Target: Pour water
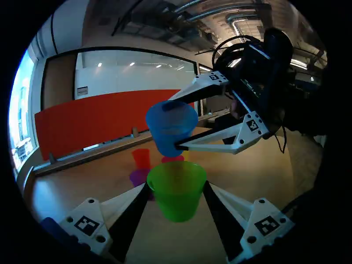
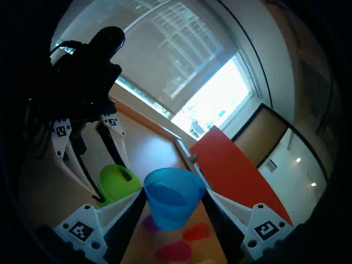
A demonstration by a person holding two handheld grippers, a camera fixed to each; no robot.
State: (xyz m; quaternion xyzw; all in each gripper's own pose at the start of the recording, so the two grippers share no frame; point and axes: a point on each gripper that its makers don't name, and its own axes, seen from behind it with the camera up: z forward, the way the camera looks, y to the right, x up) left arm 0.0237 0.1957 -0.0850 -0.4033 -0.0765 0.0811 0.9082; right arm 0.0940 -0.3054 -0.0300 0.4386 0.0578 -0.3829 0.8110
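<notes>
The blue cup is clamped between the two fingers of your right tool and held in the air. In the right gripper view its mouth opens toward the camera. A darker level shows inside it, but you cannot tell from here whether that is water.

In the left gripper view the same cup hangs higher than the green cup and beyond it, apart from it. One white finger sits at its upper rim and the other against its lower side.

Your left tool grips the green cup, one black-padded finger pressing on each side, mouth up, over the desk. In the right gripper view the green cup lies just left of the blue one.

On the pale wooden desk beyond them, a red cup, a purple cup and a magenta cup stand close together. A red panel runs behind the desk. A bright window shows in the right gripper view.
</notes>
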